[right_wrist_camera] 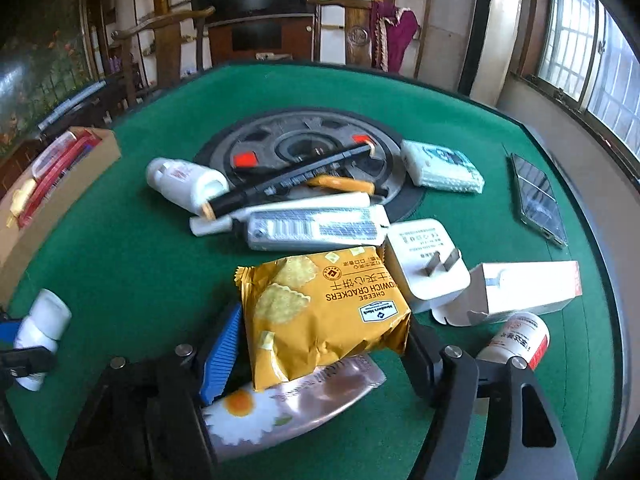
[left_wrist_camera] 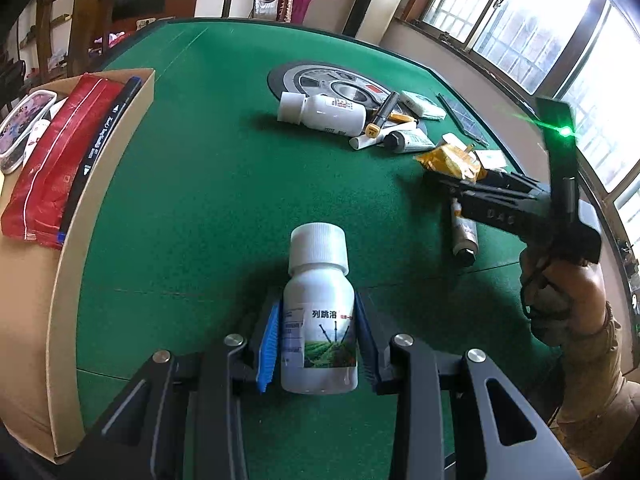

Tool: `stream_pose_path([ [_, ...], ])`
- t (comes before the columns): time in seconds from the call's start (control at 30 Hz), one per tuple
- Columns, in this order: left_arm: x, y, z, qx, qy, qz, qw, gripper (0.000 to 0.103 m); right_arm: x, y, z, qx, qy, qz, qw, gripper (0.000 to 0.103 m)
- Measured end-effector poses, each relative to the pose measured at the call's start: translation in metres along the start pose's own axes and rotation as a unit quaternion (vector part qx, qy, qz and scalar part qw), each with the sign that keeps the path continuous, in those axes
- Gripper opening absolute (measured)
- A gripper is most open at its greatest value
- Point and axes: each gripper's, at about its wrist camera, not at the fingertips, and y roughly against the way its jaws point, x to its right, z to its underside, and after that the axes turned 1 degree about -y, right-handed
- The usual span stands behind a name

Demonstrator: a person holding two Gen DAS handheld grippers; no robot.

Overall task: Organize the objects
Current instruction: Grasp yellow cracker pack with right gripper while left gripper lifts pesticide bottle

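Cardboard box [left_wrist_camera: 100, 216] at the green counter's [left_wrist_camera: 200, 160] edge already holds a red pouch [left_wrist_camera: 56, 152] and a few other items. Left claw [left_wrist_camera: 316, 344] grips a small white plastic bottle [left_wrist_camera: 318, 320] over the felt, while the right claw [right_wrist_camera: 320, 344] straddles a yellow cracker packet [right_wrist_camera: 320, 316], contact unclear; most of the clutter is still unsorted.

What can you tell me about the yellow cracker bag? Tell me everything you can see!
The cracker bag is a shiny golden-yellow packet, puffy and crinkled, sealed with a zigzag edge. It shows pictures of square crackers and the words "cheese sandwich crackers", printed upside down from this view. It lies between the fingers of the right gripper, its lower end on top of a silvery daisy tube. Its far corner overlaps a white plug charger. Whether the pads already squeeze it is hard to tell.
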Motion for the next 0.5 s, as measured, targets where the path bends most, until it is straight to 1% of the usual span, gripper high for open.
stream_pose_path([
  [0.13,-0.001,0.0,0.0,0.001,0.004,0.002,1.0,0.033,-0.006,0.01,-0.005,0.025,0.0,-0.015,1.0,0.076],
  [0.33,-0.002,0.001,0.0,0.001,0.01,0.003,0.9999,0.033,-0.015,0.013,-0.005,0.024,-0.006,-0.045,0.999,0.076],
  [0.5,-0.004,0.004,0.0,0.007,0.019,0.012,0.9997,0.033,-0.035,0.023,-0.008,0.038,-0.005,-0.071,0.997,0.076],
])
